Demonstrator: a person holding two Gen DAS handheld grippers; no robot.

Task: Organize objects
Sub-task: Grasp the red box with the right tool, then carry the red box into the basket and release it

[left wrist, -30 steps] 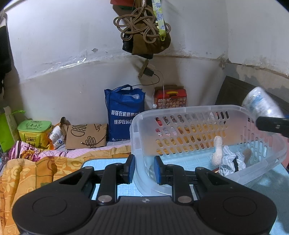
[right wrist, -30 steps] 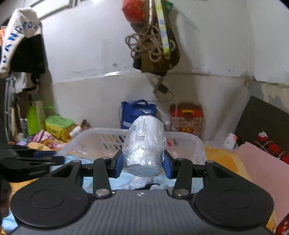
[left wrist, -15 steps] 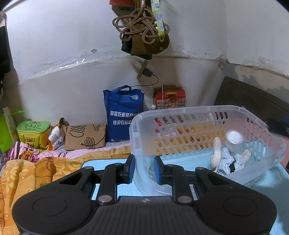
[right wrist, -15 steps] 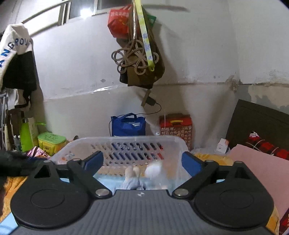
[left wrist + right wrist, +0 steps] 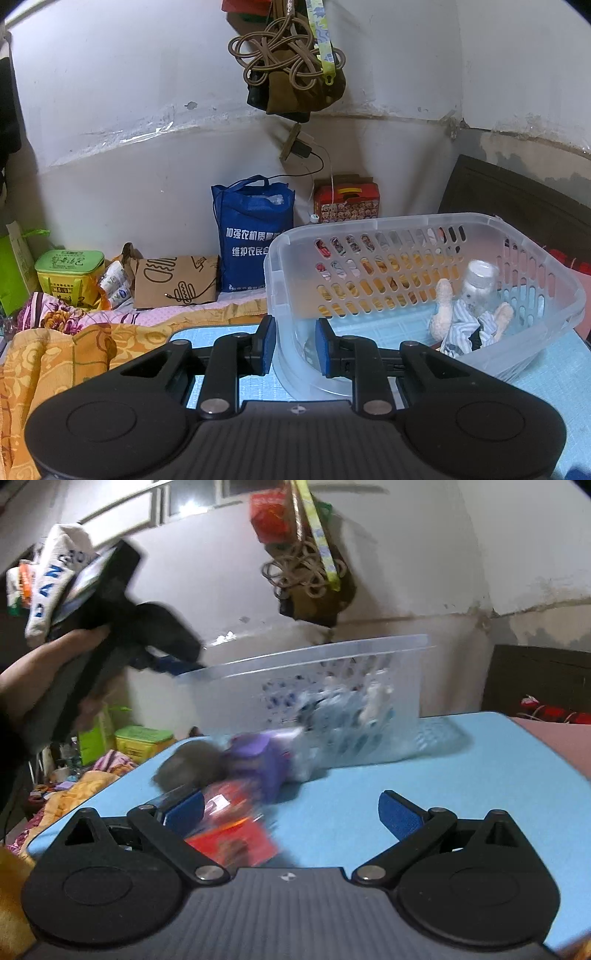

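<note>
**Bottle Lands in the Basket**

Dropped a moment ago from the right tongs, the bottle now rests inside the basket, leaning on the striped cloth. Right tongs hang spread wide and empty over the blue worktop. Left tongs stay clenched on the basket's near wall. Beyond, a blue bag against the wall.

Each tool is seen as a black plastic body with a ribbed grey-black top plate carrying a small white emblem. Two round, disc-shaped housings flank the plate. Black linkage arms are pinned by silver screws, and the fingers are faced with blue pads. In the right wrist view, a bare-skinned hand is visible.
</note>
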